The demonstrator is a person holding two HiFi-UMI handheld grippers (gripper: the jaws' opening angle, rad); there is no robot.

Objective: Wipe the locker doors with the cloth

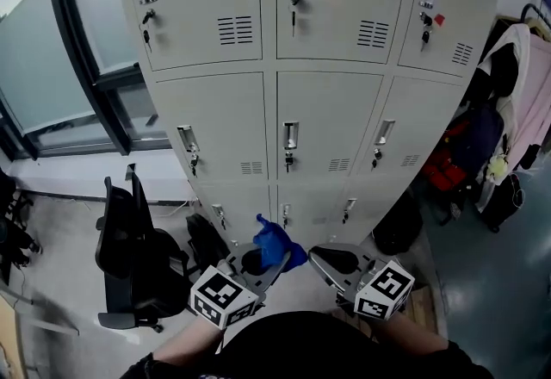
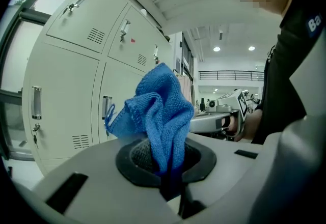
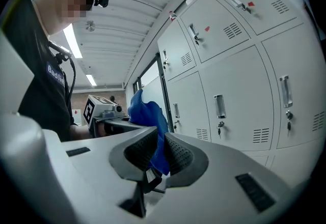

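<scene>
Open floor (image 1: 486,287) lies before the lockers (image 1: 331,114); office chair (image 1: 129,252) crowds left, hanging clothes (image 1: 516,93) right.

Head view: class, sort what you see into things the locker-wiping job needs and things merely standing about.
For the job:
- blue cloth, pinched in the left gripper, one corner in the jaws of the right gripper
- locker doors

Just standing about:
- black office chair
- hanging clothes
- window
</scene>
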